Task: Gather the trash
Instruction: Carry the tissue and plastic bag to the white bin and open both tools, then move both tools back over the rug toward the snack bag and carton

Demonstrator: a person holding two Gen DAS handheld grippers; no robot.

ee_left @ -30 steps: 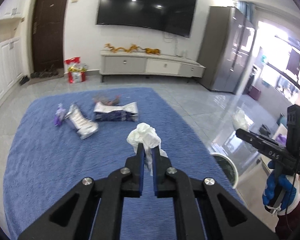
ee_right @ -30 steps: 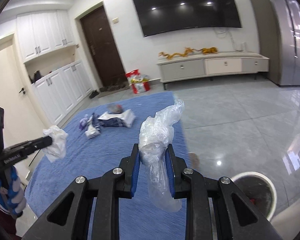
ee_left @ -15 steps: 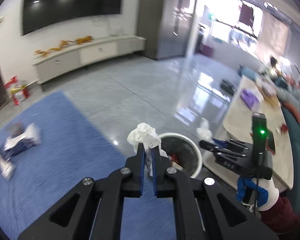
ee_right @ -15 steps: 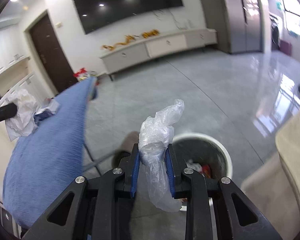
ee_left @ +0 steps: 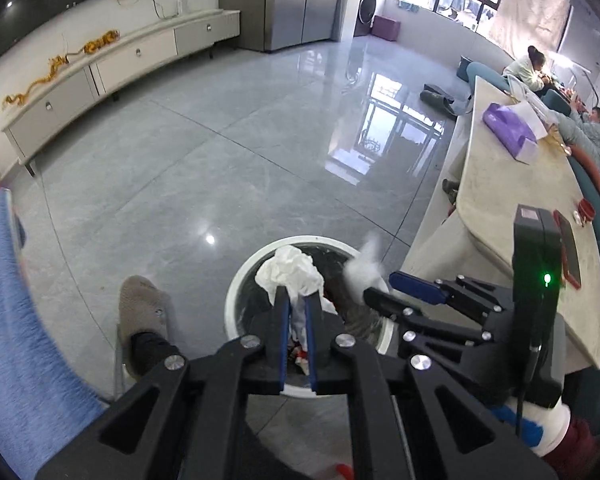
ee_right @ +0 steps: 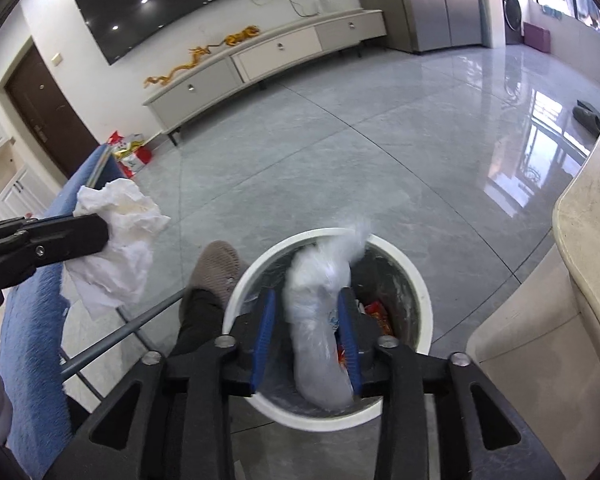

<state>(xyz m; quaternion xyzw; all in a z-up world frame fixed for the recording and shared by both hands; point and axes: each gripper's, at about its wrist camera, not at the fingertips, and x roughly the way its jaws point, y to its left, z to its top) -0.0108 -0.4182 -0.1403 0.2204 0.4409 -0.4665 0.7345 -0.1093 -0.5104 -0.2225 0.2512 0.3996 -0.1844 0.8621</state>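
Right gripper (ee_right: 306, 336) jaws opening, plastic bag (ee_right: 320, 312) loose between, over bin (ee_right: 420, 292) | left gripper (ee_left: 296, 320) clamps tissue (ee_left: 290, 270) above bin's 10 o'clock | advice: centre tissue before release.

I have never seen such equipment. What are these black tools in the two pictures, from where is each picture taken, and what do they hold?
A person holds a two-finger grabber in each hand; no robot arm is there. Each picture comes from a camera on one grabber, looking along its fingers. The left gripper is shut on a crumpled white tissue. The right gripper is opening, with a clear plastic bag between its fingers. Both hang over a white trash bin on the grey floor, which already holds some rubbish.
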